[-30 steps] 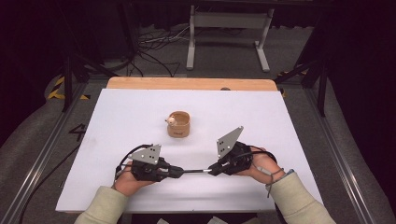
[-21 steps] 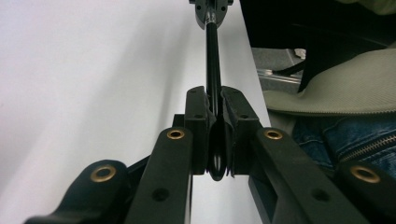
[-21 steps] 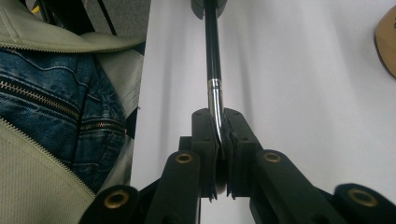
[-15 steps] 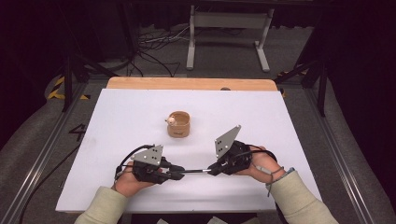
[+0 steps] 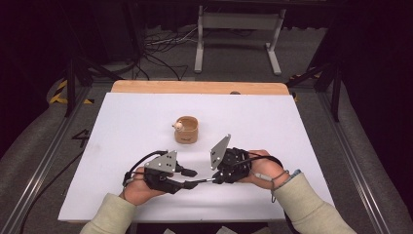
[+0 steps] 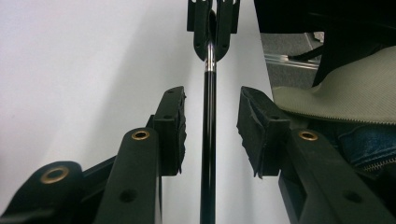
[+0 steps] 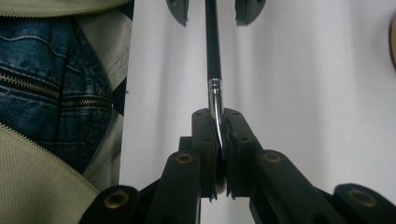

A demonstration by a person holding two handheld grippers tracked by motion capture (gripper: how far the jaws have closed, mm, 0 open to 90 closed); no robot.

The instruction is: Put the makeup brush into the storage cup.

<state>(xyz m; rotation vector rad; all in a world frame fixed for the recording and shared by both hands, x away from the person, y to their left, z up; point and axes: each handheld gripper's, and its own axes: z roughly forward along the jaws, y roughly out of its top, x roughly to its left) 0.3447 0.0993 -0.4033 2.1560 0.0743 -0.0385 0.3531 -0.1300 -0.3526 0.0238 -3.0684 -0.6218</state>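
Black and thin, with a bright metal ferrule, the stiff rod-like tool (image 5: 195, 183) lies level near the near edge of the white table (image 5: 122, 126), spanning the gap between the two hands, well on the near side of the small round wooden cup (image 5: 186, 129). It looks light, rigid and smooth, so likely to slip or swivel if pinched at one end alone; the metal collar gives the surest hold. The right tongs (image 7: 219, 154) are clamped tight on that collar. The left tongs (image 6: 211, 126) have just been opening: their pads (image 6: 175, 126) stand clear on either side of the black shaft (image 6: 208, 140), which runs between them untouched, so I judge the tool now hangs from the right grip alone.
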